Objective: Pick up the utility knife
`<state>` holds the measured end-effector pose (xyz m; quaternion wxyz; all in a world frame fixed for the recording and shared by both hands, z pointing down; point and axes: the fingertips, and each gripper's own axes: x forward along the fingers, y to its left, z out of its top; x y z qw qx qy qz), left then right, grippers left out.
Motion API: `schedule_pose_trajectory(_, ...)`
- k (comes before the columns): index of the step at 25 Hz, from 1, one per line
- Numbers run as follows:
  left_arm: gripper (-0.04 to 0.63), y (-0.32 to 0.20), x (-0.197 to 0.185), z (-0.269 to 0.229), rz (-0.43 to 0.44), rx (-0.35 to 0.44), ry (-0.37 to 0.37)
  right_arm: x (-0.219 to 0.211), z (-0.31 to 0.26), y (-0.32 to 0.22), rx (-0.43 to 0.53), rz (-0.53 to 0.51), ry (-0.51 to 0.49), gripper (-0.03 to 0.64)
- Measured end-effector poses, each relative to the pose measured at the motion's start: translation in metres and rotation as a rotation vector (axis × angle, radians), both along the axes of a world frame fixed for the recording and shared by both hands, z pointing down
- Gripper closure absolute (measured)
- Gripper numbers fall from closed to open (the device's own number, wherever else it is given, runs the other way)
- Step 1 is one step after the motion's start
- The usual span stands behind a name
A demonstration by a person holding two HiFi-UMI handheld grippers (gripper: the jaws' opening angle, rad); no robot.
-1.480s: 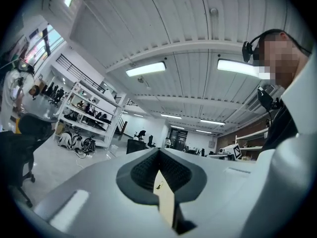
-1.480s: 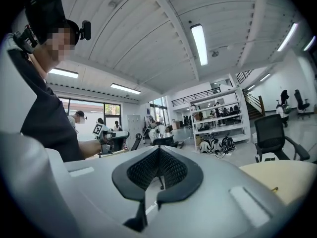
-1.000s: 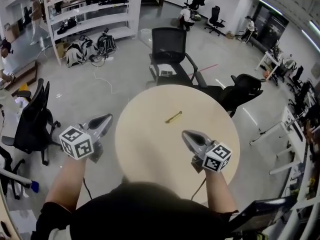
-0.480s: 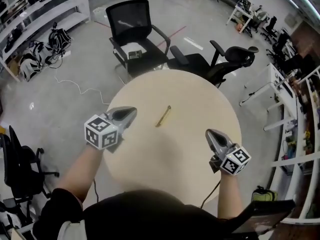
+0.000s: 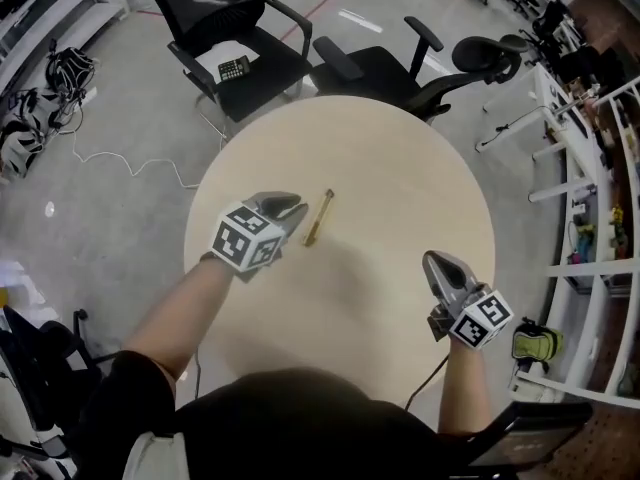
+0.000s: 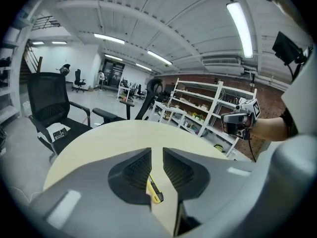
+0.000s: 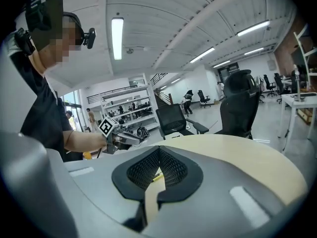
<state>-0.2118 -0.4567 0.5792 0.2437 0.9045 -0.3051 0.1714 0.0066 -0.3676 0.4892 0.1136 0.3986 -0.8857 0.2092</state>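
Moved: over the last second the left gripper (image 5: 291,206) has come in from beyond the table's left edge to above the tabletop. The right gripper (image 5: 433,259) has drifted toward the right rim.
Left fingers: narrow gap, opening, with the pads pressing on nothing. In the left gripper view (image 6: 156,152) the knife shows through the gap, lying on the table past the tips.
Right fingers: tips closed together in the right gripper view (image 7: 159,150), with nothing held.
Utility knife (image 5: 318,217): yellow and slim, lying flat on the table just right of the left gripper's tips and well apart from the right gripper. It is also seen at (image 6: 154,190) and (image 7: 158,176).
Surface: round table (image 5: 400,188) with a pale beige top; the knife is the only thing lying on it.
Room: grey polished floor. Two black office chairs (image 5: 225,28) stand at the far rim, one with a calculator (image 5: 234,68) on its seat. Bags (image 5: 40,98) and a white cable (image 5: 120,163) lie at the left, and white shelving (image 5: 590,168) stands at the right.
Markings: black-and-white square patterns on each gripper's cube. The calculator keys are too small to read.
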Motion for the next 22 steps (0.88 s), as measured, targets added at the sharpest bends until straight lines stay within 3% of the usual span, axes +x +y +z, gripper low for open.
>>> schedule_pose_trajectory(11,0.473,-0.048,0.053,0.111,0.108,-0.148,-0.213,0.030,0.052,-0.038,-0.071,0.081,-0.017,0.603)
schedule_pose_trajectory(22,0.380,-0.059,0.082,0.164,0.192,-0.154,-0.368,0.042,0.090,-0.048,-0.131,0.115,-0.025,0.603)
